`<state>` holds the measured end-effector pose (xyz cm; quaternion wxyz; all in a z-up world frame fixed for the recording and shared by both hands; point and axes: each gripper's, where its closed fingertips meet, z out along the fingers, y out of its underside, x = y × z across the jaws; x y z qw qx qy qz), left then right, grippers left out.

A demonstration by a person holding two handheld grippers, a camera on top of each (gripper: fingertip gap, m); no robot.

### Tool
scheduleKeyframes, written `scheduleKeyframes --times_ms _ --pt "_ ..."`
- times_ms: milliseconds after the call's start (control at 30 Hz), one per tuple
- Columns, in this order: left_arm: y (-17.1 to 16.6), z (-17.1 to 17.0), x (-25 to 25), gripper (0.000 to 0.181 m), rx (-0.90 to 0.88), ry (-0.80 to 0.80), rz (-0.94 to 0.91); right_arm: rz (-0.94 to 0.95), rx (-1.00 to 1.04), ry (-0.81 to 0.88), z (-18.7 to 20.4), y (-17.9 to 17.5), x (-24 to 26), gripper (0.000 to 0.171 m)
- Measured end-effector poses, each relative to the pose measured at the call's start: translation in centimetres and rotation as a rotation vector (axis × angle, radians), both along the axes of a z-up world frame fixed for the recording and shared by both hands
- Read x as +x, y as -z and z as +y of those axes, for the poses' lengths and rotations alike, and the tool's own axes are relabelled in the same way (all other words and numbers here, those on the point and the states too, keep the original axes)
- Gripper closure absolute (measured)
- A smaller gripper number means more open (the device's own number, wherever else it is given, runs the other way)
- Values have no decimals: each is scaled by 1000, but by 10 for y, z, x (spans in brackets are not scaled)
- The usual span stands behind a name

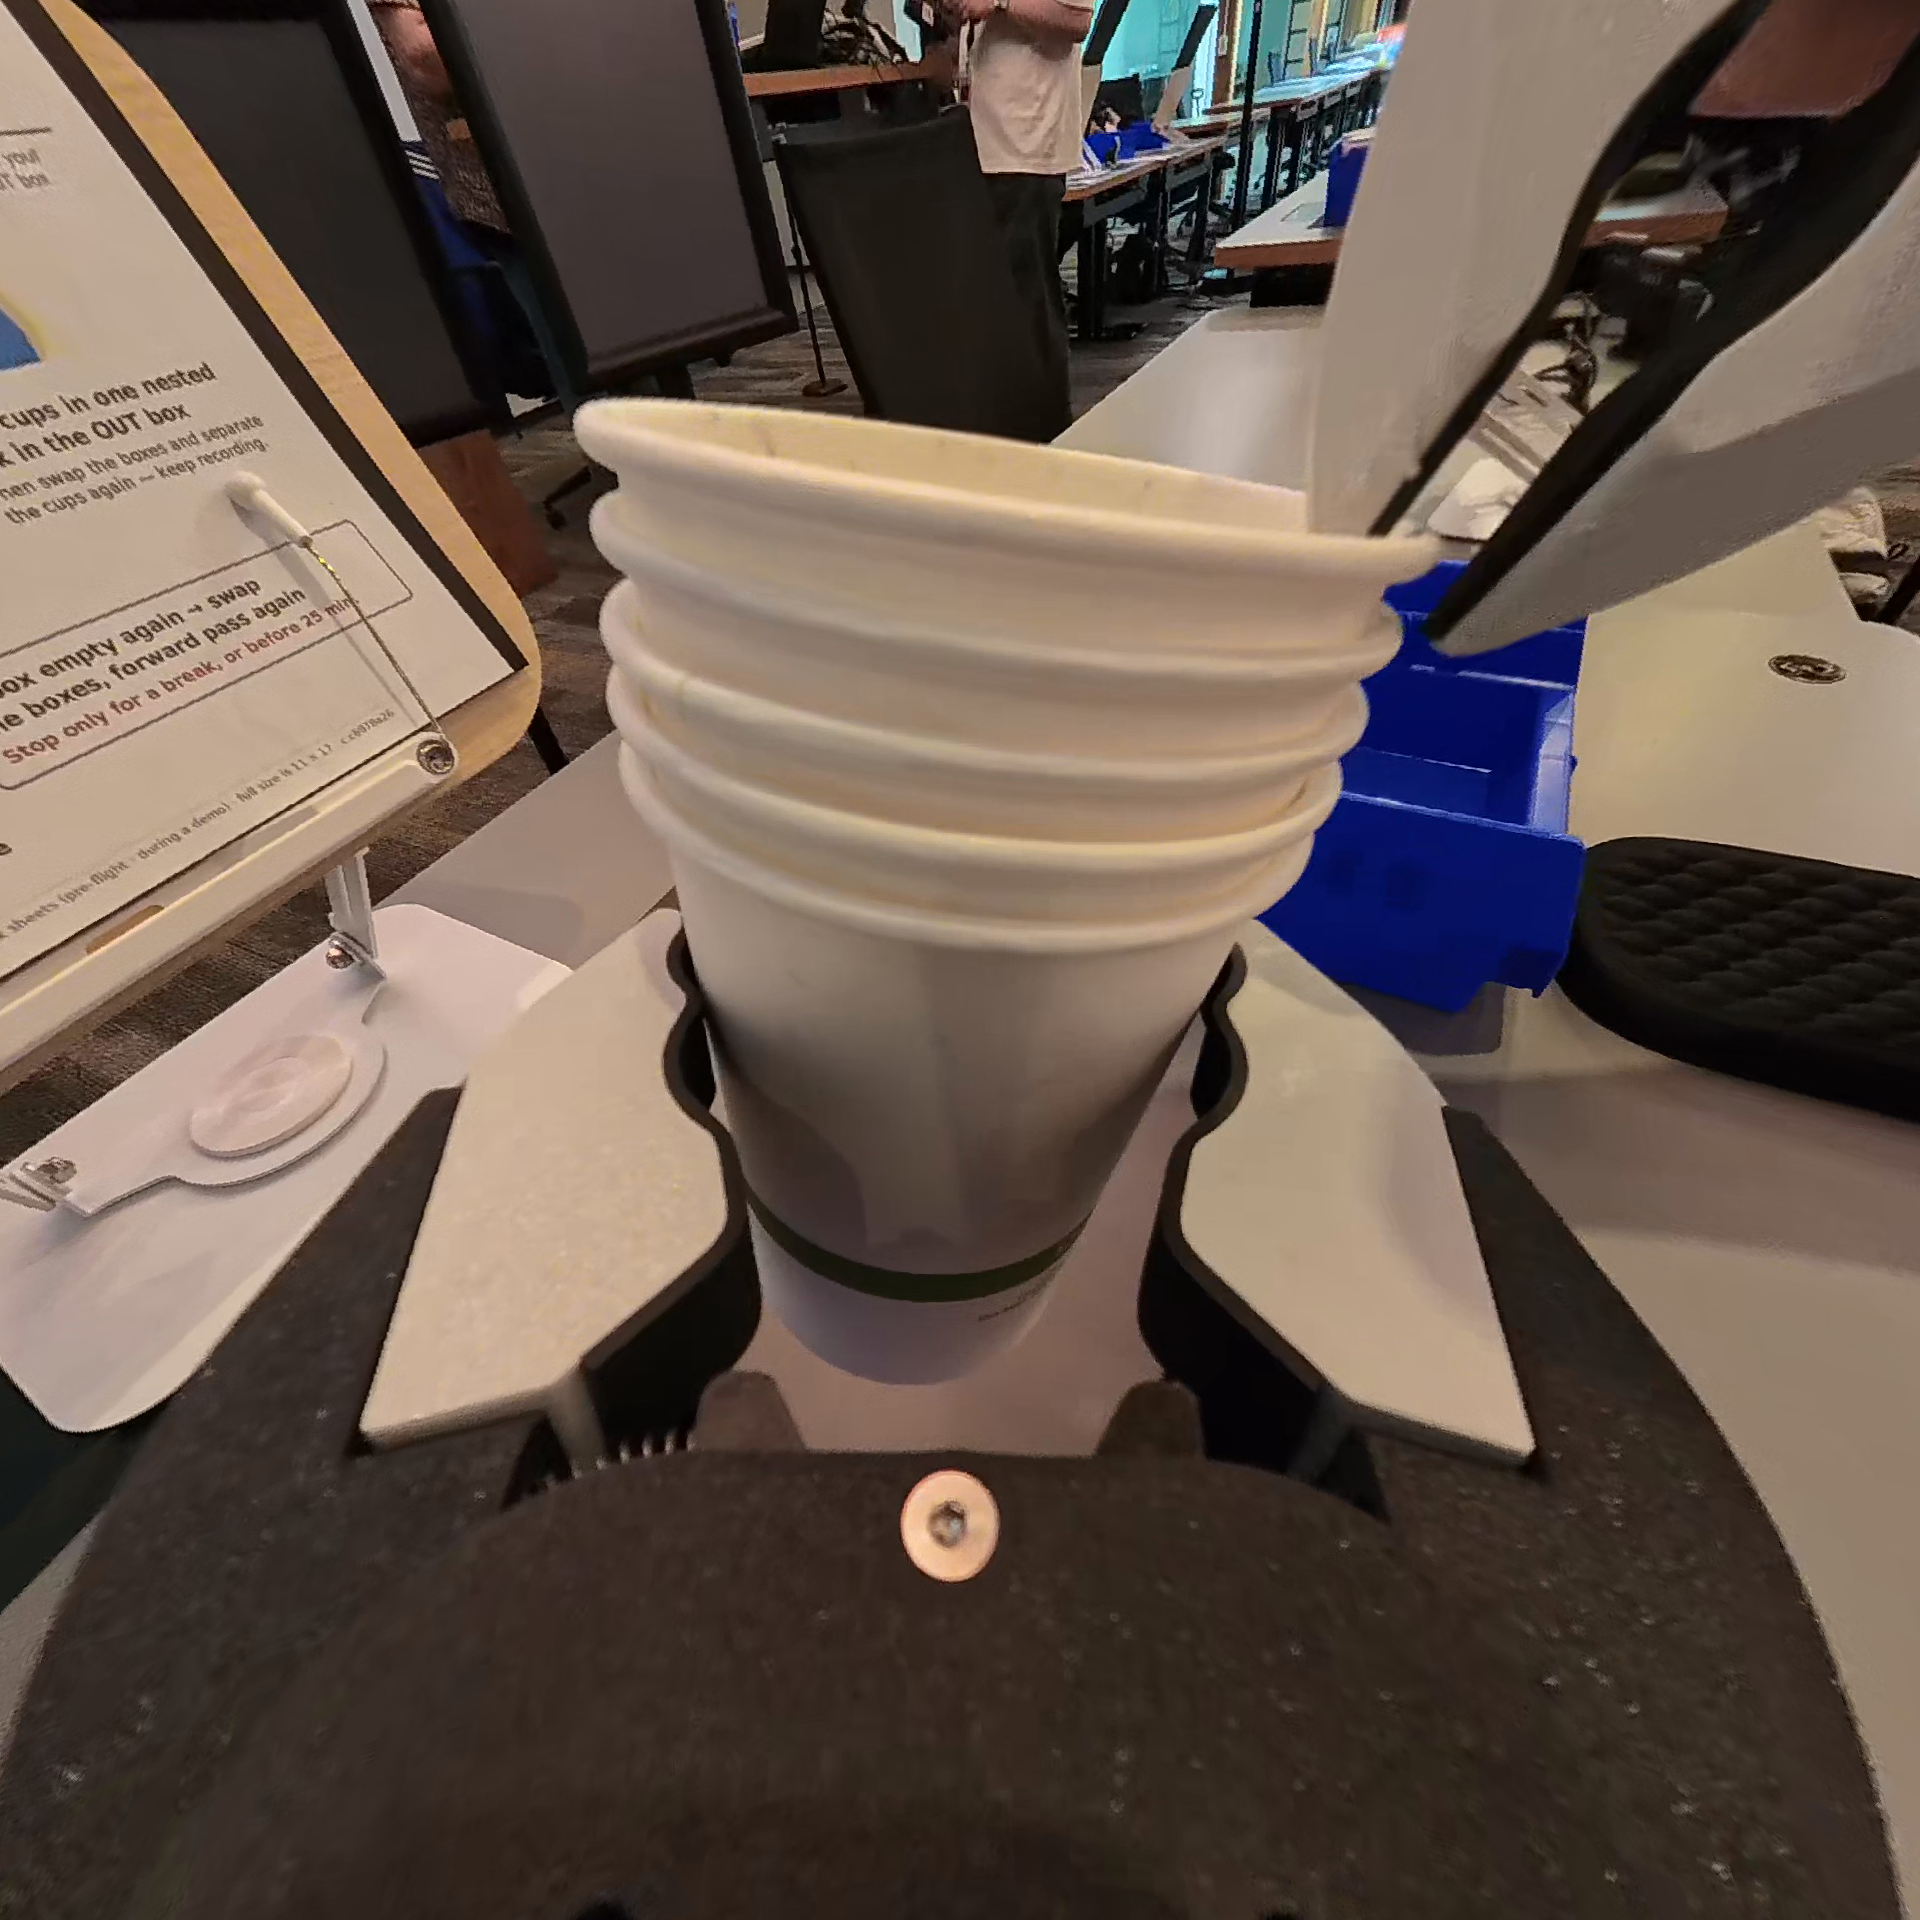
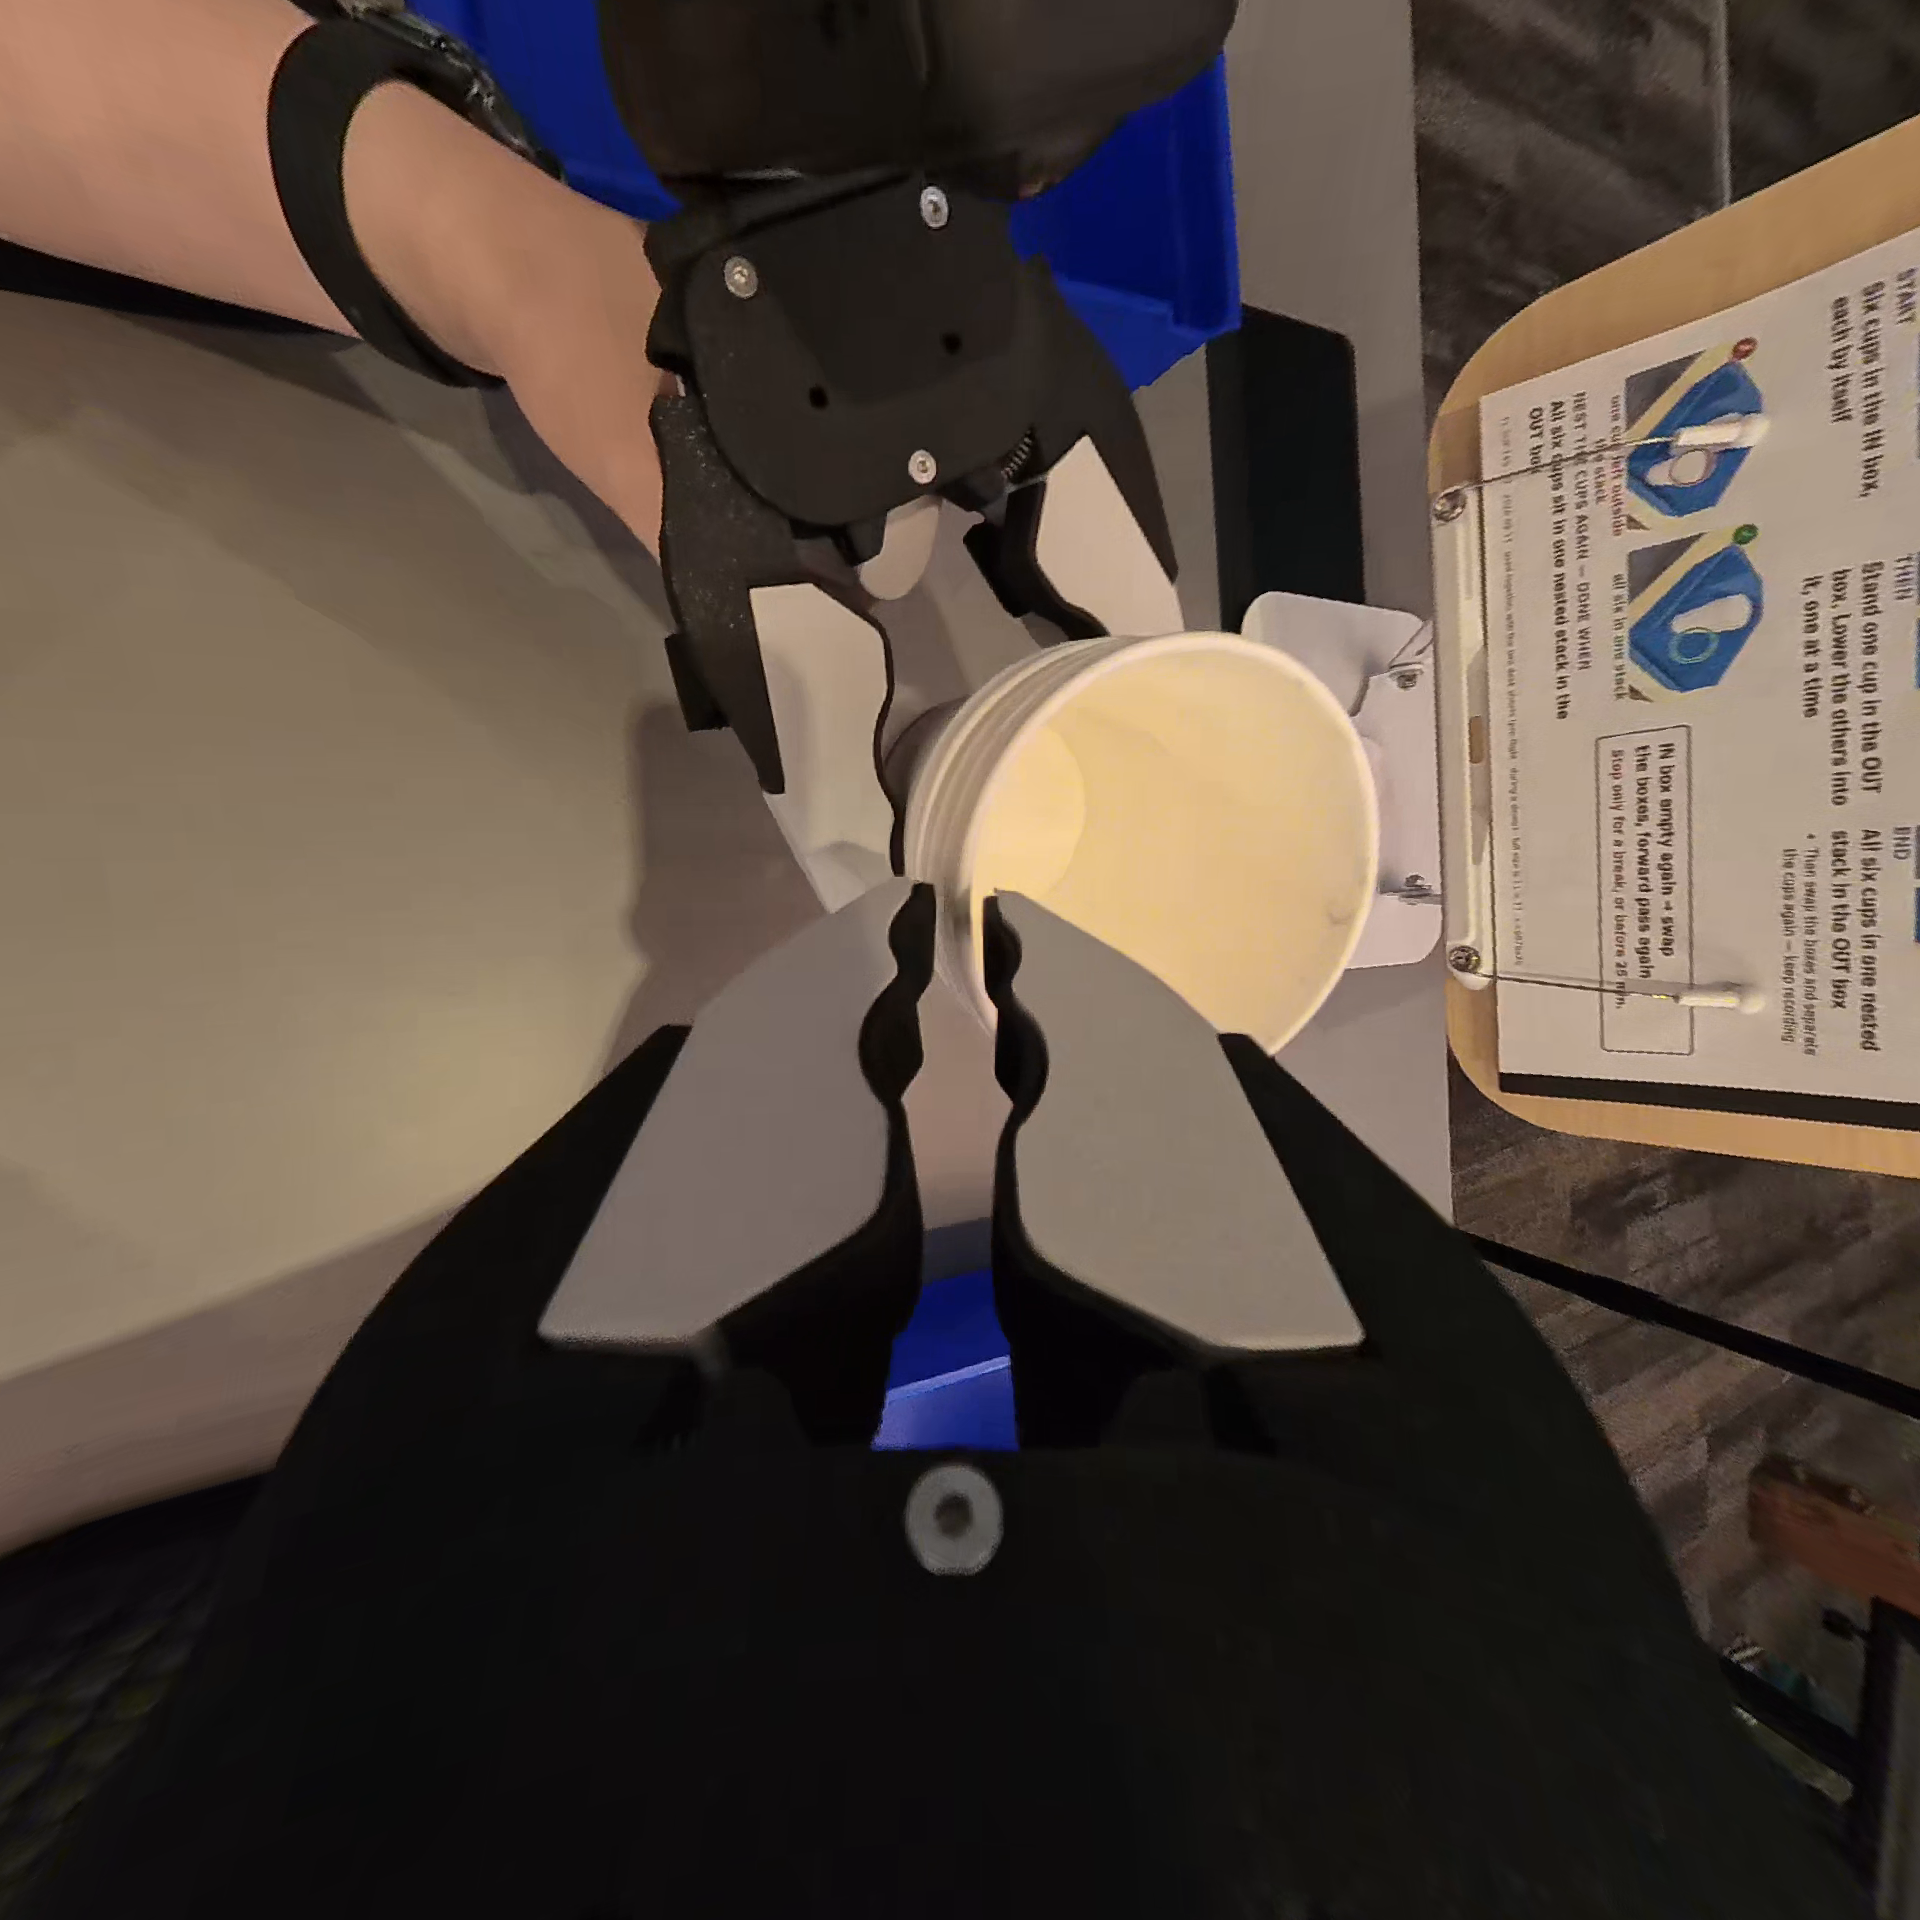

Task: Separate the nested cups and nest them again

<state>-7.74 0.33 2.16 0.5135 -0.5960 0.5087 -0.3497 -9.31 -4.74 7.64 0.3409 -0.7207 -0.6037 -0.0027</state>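
Note:
A stack of several nested white paper cups (image 1: 966, 727) is held upright in my left gripper (image 1: 961, 966), which is shut around the lowest cup's body above its green band. My right gripper (image 1: 1408, 582) comes in from the upper right and straddles the top cup's rim. One finger is inside the cup and one is outside. In the right wrist view I look into the top cup (image 2: 1164, 831). My right gripper (image 2: 956, 909) pinches its near wall. The left gripper (image 2: 925, 696) holds the stack from the far side.
A blue bin (image 1: 1455, 831) stands behind the stack on the grey table (image 1: 1714, 1195), with a black mat (image 1: 1756, 956) to its right. An instruction board on a stand (image 1: 208, 520) is at the left. A person's hand with a wrist strap (image 2: 468, 260) holds the left gripper. A person (image 1: 1029, 104) stands far back.

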Motion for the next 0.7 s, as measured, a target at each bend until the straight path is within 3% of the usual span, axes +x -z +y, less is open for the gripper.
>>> scheduleKeyframes --times_ms 700 --pt "-3 1 -1 90 -3 -8 -18 -18 -77 -6 -4 -16 -3 167"
